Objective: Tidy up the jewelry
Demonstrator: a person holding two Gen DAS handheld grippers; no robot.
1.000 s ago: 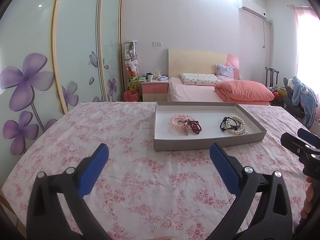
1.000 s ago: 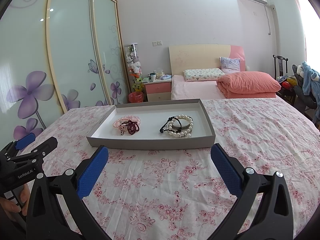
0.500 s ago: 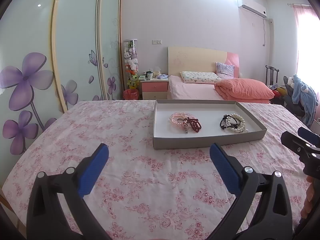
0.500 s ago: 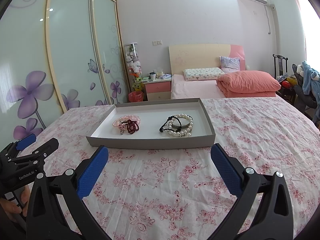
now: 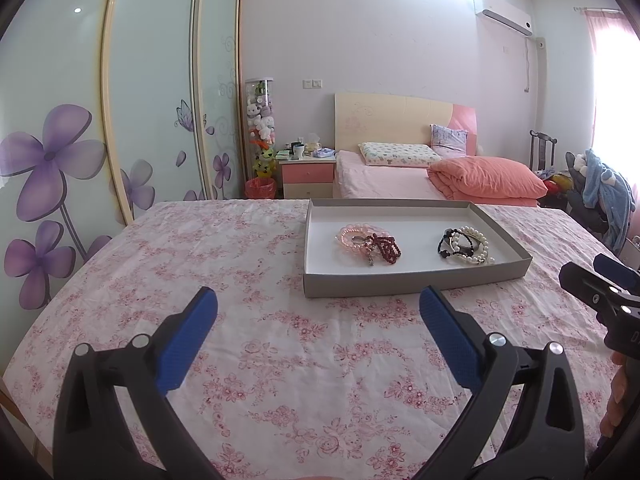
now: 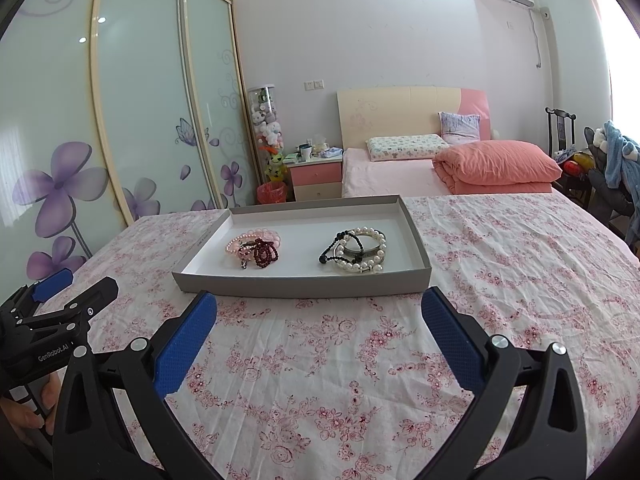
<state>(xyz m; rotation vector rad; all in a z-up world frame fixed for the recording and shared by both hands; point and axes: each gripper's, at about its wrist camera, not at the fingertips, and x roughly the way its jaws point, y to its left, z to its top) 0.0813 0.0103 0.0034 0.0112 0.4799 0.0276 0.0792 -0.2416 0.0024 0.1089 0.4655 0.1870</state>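
A shallow grey tray (image 5: 416, 283) (image 6: 304, 286) with a white floor lies on the floral cloth. In it, at the left, a pink bead bracelet (image 5: 352, 236) (image 6: 248, 240) touches a dark red bead bracelet (image 5: 386, 245) (image 6: 266, 254). At its right lies a pile of a pearl bracelet (image 5: 476, 246) (image 6: 360, 252), black beads and a silver bangle. My left gripper (image 5: 318, 312) is open and empty, short of the tray's near wall. My right gripper (image 6: 320, 314) is open and empty too, just before that wall.
The pink floral cloth (image 5: 260, 320) covers the whole work surface. Behind stand a bed with a salmon quilt (image 5: 486, 179), a pink nightstand (image 5: 307, 178) and sliding wardrobe doors (image 5: 152, 120). A chair with a blue garment (image 5: 604, 192) is at the far right.
Both views have crept slightly towards the tray. Both grippers stay open, and the jewelry has not moved.
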